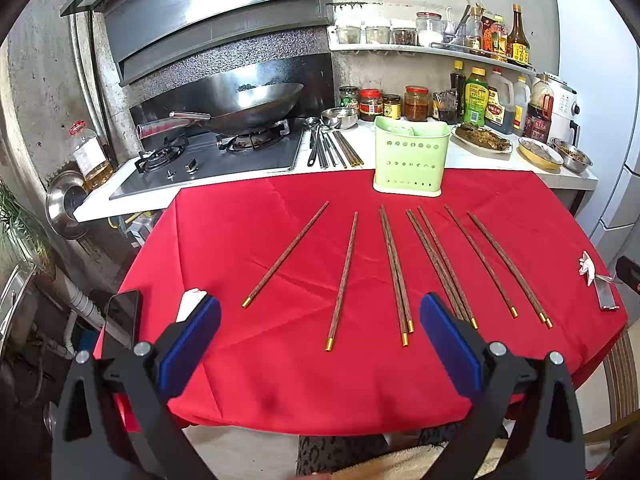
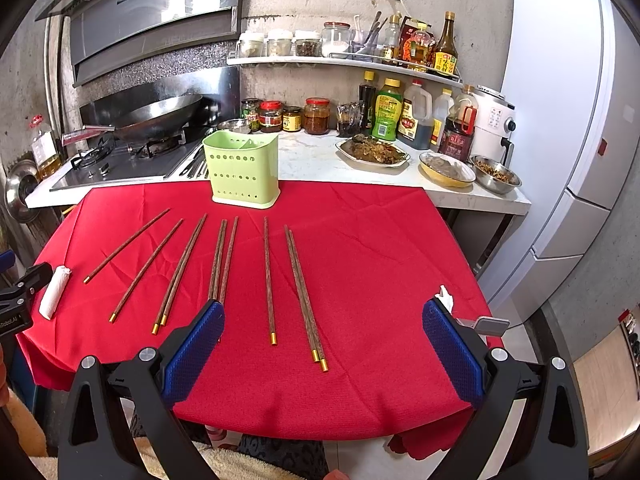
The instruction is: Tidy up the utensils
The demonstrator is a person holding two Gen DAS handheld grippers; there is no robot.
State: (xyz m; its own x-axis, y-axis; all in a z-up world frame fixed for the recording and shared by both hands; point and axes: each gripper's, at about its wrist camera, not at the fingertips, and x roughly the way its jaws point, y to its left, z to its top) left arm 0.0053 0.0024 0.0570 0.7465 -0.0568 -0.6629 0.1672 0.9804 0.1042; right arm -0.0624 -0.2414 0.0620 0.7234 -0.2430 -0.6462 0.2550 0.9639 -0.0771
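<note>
**Chopsticks fanned on the red table, both grippers empty**

Chopsticks lie ahead of both grippers, before the green holder. Left gripper and right gripper hover with fingers apart. Only the left view shows a phone.

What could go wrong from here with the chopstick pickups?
1. Several chopsticks lie touching in pairs, so a grasp may catch two or knock a neighbour askew.
2. The green holder stands at the cloth's far edge; a hard insertion might tip it.
3. The red cloth is creased and could drag.

Both grippers are open.
</note>
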